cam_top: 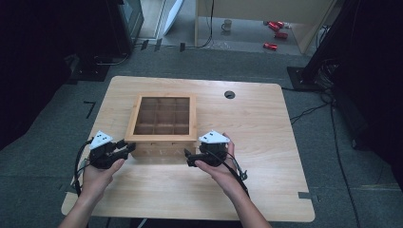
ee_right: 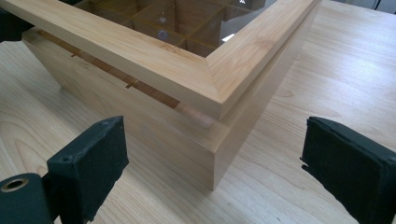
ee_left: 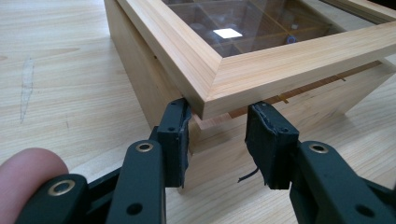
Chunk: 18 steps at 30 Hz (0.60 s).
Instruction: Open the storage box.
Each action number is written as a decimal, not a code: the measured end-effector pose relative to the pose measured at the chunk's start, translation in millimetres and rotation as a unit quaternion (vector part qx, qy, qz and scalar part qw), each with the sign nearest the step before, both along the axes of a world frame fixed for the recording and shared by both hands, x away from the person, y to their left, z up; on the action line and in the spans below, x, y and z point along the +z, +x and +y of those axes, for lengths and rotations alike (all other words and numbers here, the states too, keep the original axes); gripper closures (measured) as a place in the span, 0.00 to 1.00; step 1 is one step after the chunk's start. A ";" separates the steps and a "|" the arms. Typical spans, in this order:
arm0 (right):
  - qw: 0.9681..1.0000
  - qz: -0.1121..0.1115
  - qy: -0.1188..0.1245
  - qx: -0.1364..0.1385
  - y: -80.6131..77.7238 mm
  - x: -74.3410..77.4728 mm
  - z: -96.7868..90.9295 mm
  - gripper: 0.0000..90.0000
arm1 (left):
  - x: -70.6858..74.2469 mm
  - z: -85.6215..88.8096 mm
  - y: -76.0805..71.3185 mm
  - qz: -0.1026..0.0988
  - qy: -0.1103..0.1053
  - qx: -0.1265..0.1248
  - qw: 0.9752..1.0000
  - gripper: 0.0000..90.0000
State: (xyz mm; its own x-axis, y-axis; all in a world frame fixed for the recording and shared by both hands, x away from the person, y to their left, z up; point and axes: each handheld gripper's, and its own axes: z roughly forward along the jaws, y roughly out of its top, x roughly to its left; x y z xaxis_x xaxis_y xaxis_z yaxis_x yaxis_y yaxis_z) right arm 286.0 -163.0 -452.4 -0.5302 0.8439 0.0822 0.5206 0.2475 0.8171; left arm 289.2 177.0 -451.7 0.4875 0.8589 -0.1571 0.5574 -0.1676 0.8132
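Worktop: a pale wooden worktop with rounded corners, standing on grey carpet; a round cable hole sits toward 1 o'clock from its middle.
Box: a wooden box with a glass-paned lid rests just to the 11 o'clock side of the worktop's middle; through the pane a grid of small compartments shows.
Lid: in both gripper views its near edge stands slightly raised off the box body, leaving a thin gap along the front.
Left tongs: the left tongs are at the box's near left corner, about 7 o'clock of the box. The jaws are part-way apart, one on each side of that corner just under the lid's edge. The left jaw lies against the corner's side; whether the right jaw touches the wood cannot be told.
Right tongs: the right tongs are at the box's near right corner, about 5 o'clock of the box. The jaws are spread wide, well clear of the wood on both sides, holding nothing.
Hands: the left hand and right hand come in from 6 o'clock, each gripping its tool.
Floor beyond: at 12 o'clock, a mug and some red cans lie on the floor.
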 end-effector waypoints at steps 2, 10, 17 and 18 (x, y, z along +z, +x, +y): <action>1.000 0.003 -0.001 0.001 2.7 -1.9 2.9 0.07 | 2.1 0.1 0.6 -0.002 0.001 -0.002 1.000 0.67; 1.000 0.004 -0.001 -0.004 10.2 -6.7 16.2 0.11 | 7.5 0.9 2.1 -0.007 -0.001 -0.006 1.000 0.66; 1.000 -0.010 -0.001 -0.016 19.4 -7.2 24.4 0.17 | 7.6 1.8 2.9 -0.006 -0.002 -0.009 1.000 0.66; 1.000 -0.011 -0.002 -0.019 20.7 -7.1 25.4 0.18 | 7.7 1.9 3.1 -0.006 -0.003 -0.009 1.000 0.66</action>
State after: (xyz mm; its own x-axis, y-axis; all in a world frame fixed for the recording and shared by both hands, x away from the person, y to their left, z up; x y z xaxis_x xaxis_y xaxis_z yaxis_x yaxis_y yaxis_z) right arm 306.7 -137.6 -459.5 -0.4986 0.8641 0.0685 0.5122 0.2299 0.8275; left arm 292.3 178.9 -444.0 0.5046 0.8492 -0.1557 0.5440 -0.1727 0.8211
